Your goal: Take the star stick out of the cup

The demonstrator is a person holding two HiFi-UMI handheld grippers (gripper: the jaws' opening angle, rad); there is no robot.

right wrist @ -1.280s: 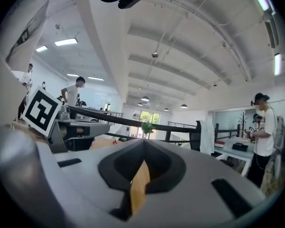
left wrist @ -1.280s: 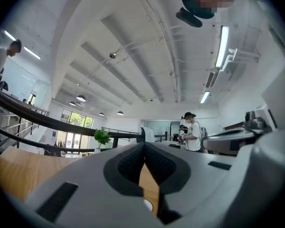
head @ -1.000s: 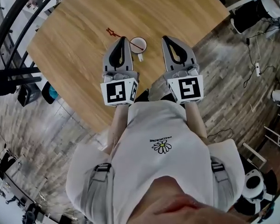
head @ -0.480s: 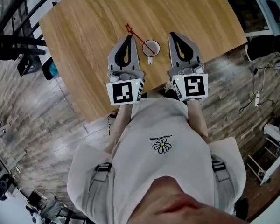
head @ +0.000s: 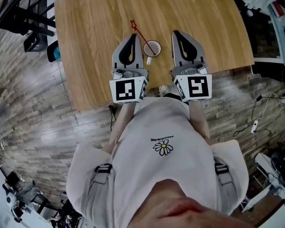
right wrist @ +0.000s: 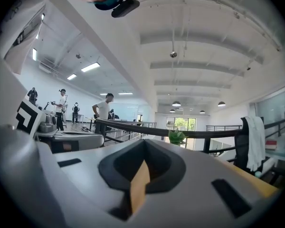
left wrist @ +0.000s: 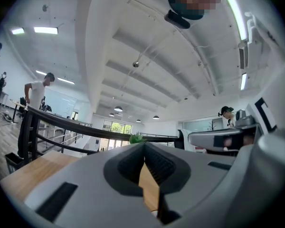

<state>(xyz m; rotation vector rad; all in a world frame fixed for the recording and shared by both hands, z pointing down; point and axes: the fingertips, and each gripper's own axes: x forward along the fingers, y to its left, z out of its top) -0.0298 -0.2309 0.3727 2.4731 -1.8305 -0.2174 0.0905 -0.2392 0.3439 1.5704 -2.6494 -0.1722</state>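
Observation:
In the head view a small white cup (head: 152,48) stands on the wooden table (head: 95,23), between my two grippers. A thin red star stick (head: 139,32) leans out of the cup to the upper left, its star end over the table. My left gripper (head: 131,35) sits just left of the cup, jaws shut and empty. Just right of the cup, my right gripper (head: 176,33) is also shut with nothing held. Both gripper views point up toward the ceiling; the left gripper (left wrist: 143,144) and the right gripper (right wrist: 143,142) show closed jaws, and neither cup nor stick.
The table's near edge (head: 156,87) lies just under the grippers, with wood-plank floor around. A dark railing (right wrist: 180,133) and people standing in the room show in the gripper views. Cables (head: 256,122) lie on the floor at right.
The head view has swung, so the table and cup sit differently in frame. Both grippers stay on either side of the cup, shut.

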